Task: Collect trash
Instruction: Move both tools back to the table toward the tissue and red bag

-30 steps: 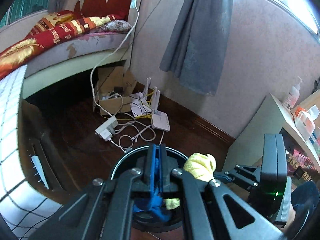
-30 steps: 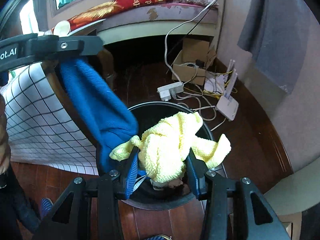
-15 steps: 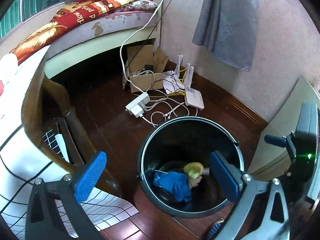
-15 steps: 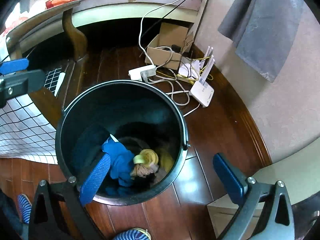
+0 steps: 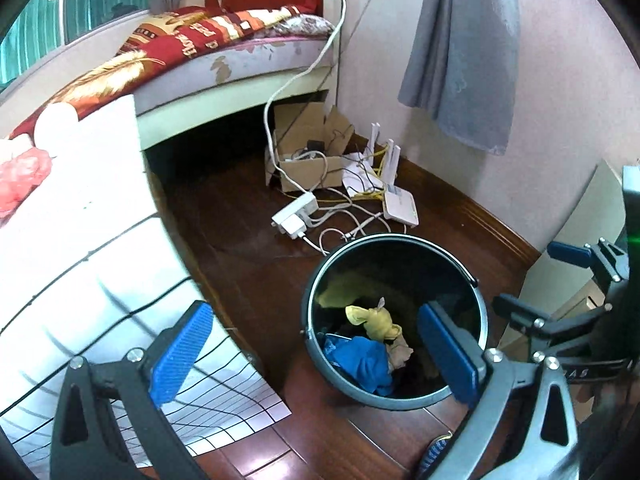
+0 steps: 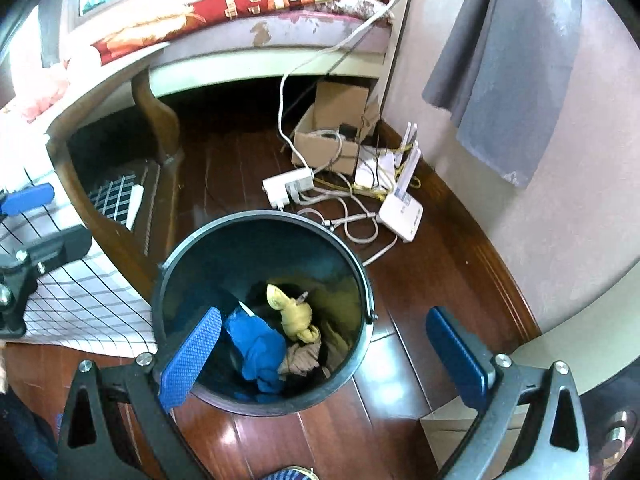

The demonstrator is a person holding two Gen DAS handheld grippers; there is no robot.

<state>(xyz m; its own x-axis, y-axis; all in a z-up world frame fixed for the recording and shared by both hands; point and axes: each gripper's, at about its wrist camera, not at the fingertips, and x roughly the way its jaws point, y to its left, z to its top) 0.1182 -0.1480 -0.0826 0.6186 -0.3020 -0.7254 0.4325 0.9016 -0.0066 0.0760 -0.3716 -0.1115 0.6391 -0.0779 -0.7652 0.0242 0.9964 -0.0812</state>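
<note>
A dark round trash bin (image 5: 320, 280) (image 6: 264, 216) stands on the wooden floor. Inside it lie a blue cloth (image 5: 362, 358) (image 6: 256, 346), a yellow cloth (image 5: 374, 320) (image 6: 294, 314) and a beige scrap (image 6: 300, 360). My left gripper (image 5: 316, 356) is open and empty above the bin's left side. My right gripper (image 6: 324, 352) is open and empty above the bin's near rim. The right gripper also shows at the right edge of the left wrist view (image 5: 568, 250), the left one at the left edge of the right wrist view (image 6: 28, 200).
A table with a white checked cloth (image 5: 80, 264) (image 6: 76, 300) stands left of the bin. Behind the bin lie a power strip (image 5: 296, 216), cables, a white router (image 5: 400, 204) and a cardboard box (image 5: 308, 160). A bed (image 5: 224, 56) and a grey curtain (image 5: 460, 52) are at the back.
A second ago both grippers held cloths over the bin, left the blue, right the yellow. Both opened and the cloths dropped into the bin. Both grippers have since pulled up and back.
</note>
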